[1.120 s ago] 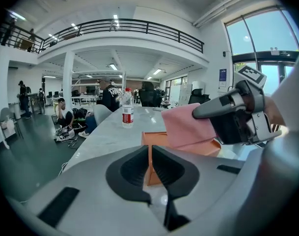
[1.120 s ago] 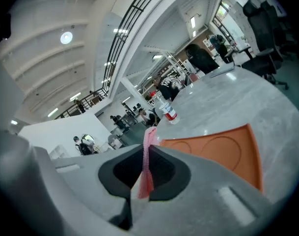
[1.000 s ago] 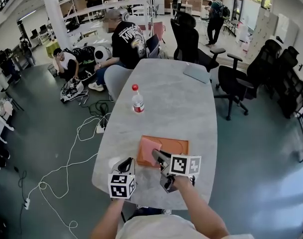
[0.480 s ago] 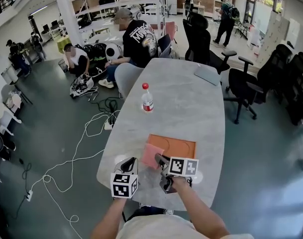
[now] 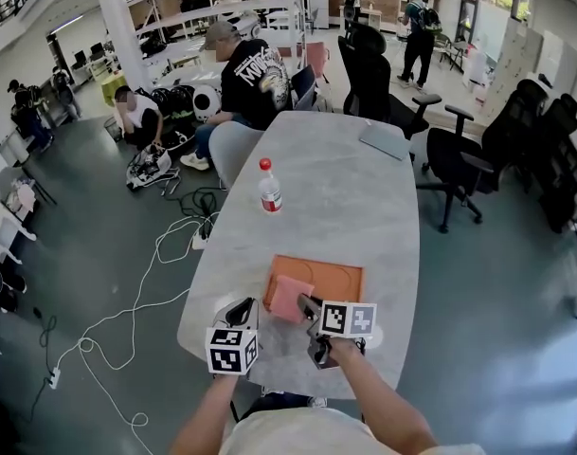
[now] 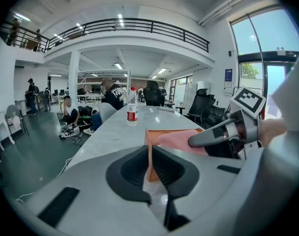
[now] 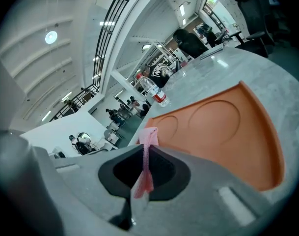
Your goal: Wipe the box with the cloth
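Head view: high, steep down on table (image 5: 350, 192) near end. Left gripper view: low, close, facing 12 o'clock. Right gripper view: close, rolled. All three share orange box (image 5: 340, 281) and bottle (image 5: 267, 190).

Open-plan office, swivel chairs (image 5: 451, 150), long table (image 5: 335, 197), mezzanine (image 6: 129, 26)

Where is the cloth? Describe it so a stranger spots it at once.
On the long grey table, look at the near end, where an orange box lies. The cloth covers its near left corner, pinched in the right gripper. It is the only soft pink thing there.
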Available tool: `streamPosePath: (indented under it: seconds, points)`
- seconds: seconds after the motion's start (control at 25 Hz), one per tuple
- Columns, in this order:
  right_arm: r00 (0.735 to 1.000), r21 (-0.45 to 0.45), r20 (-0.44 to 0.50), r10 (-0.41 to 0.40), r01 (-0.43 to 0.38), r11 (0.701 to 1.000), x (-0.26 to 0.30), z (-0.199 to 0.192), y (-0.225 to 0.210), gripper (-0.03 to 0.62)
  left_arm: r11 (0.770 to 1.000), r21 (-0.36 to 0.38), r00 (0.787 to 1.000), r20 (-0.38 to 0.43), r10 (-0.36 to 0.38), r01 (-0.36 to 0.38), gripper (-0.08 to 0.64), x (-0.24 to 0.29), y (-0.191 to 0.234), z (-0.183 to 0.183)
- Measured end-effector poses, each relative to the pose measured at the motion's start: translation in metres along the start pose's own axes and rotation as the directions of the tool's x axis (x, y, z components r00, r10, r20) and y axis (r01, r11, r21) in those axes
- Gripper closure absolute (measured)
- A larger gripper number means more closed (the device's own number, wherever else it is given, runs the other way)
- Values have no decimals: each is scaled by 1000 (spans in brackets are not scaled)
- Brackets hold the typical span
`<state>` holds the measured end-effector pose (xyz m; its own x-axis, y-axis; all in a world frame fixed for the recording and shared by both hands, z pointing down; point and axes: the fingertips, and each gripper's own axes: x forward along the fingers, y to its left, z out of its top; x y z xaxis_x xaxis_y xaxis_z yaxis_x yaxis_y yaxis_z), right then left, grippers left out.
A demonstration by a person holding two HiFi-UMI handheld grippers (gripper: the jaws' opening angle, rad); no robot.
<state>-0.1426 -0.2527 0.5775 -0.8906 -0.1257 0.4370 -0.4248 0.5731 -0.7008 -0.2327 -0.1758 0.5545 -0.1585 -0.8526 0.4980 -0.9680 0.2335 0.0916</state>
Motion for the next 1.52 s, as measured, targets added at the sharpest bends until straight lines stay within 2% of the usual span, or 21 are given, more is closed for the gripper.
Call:
streamPosePath:
  seconds: [0.28, 0.6, 0.84, 1.12, 1.36, 1.52]
  points:
    - [999, -77, 10, -51, 52, 996, -25, 3, -15, 577, 1000, -16, 1000, 7, 9, -9, 534, 2, -7, -2]
    - [996, -89, 31, -79, 82, 993, -59, 3, -34, 577, 1000, -1, 1000, 6, 7, -7, 533, 2, -30, -3]
    - [990, -67, 70, -123, 128, 990, -83, 5, -52, 577, 999, 9, 999, 5, -32, 31, 534, 6, -44, -5]
    - [971, -44, 117, -208, 214, 976, -108, 8, -69, 577, 996, 29, 997, -6, -80, 80, 534, 14, -46, -1]
    - [942, -69, 133, -307, 317, 946, -124, 2, -81, 577, 990, 46, 991, -11, -134, 134, 534, 11, -44, -2]
    - [928, -39, 177, -327, 339, 940, -130, 5, -77, 577, 986, 56, 987, -10, -159, 159, 534, 7, -38, 0]
